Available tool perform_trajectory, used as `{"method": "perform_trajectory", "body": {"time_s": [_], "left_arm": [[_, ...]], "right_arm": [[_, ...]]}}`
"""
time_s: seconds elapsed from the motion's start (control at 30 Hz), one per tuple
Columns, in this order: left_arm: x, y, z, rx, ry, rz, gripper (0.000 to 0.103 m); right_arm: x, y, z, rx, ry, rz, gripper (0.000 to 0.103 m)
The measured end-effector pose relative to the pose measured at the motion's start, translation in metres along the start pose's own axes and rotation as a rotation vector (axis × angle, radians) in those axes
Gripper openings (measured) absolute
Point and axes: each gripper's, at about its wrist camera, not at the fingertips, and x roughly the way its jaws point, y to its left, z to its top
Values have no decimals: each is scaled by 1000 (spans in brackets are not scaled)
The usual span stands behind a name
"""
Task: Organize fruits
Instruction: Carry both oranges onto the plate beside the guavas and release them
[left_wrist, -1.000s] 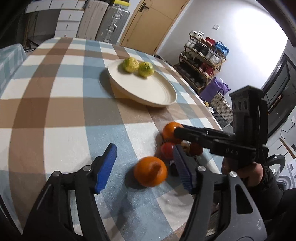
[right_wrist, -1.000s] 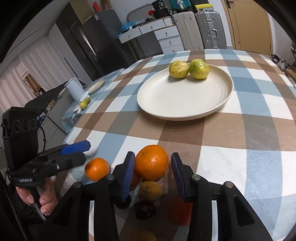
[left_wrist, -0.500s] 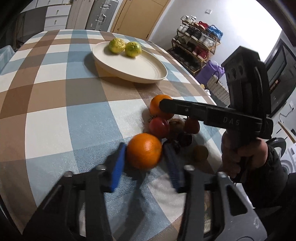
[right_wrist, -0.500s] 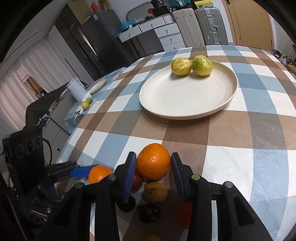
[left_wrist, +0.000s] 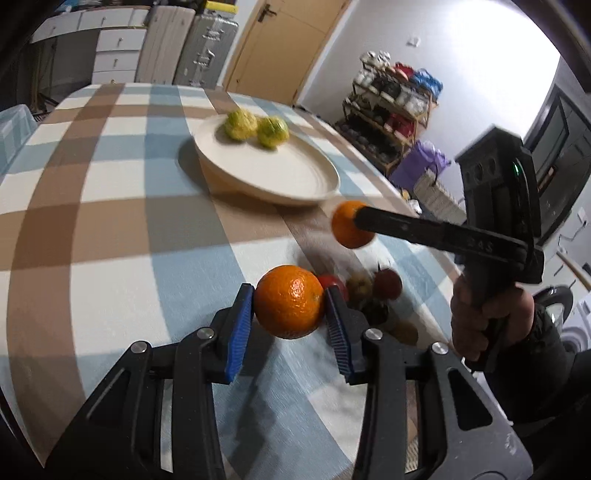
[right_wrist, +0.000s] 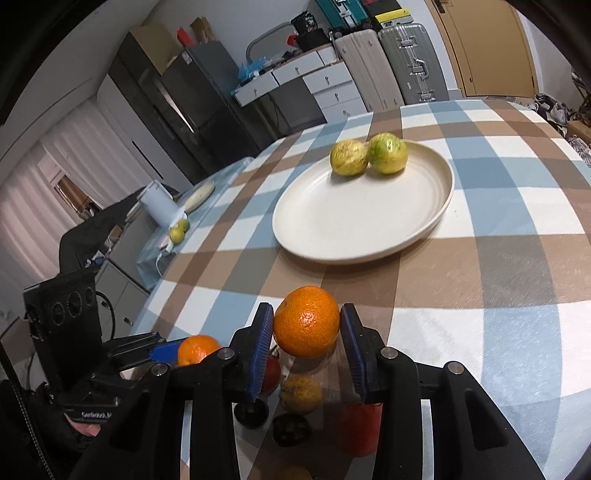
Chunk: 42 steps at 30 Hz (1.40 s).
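Gripped: one orange between left gripper pads, another orange between right gripper pads, both lower centre of frame. Next, judged: carry to plate, upper centre.

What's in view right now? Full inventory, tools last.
plate: 1, cream, mid-table
yellow-green fruit: 2, on the plate's far side, touching
first orange: 1, orange, between the left tool's pads
second orange: 1, orange, between the right tool's pads
small fruits: several, red, brownish and dark, clustered on the cloth under the tools; exact count unclear
tablecloth: 1, blue, brown and white check, covers the table
suitcases: 2, silver and beige, against the far wall
shoe rack: 1, wooden, beside the door
left tool: black, blue pads, shut on the first orange
right tool: same, shut on the second orange
hand: holds the right tool's grip
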Motion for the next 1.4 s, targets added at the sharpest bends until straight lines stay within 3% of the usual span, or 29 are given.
{"method": "perform_trajectory", "body": {"time_s": [0.23, 0.43, 0.77, 1.1, 1.4], "left_arm": [[-12, 12, 37, 2, -98, 9, 36], [2, 15, 95, 31, -152, 32, 36], [74, 46, 177, 18, -112, 56, 36], [138, 70, 207, 33, -30, 44, 36], [158, 73, 207, 31, -12, 37, 36]], "right_arm": [[-9, -4, 19, -8, -49, 31, 37], [-2, -17, 51, 13, -65, 63, 38], [46, -34, 106, 54, -23, 143, 38], [103, -33, 120, 34, 98, 175, 38], [124, -30, 119, 50, 149, 178, 38]]}}
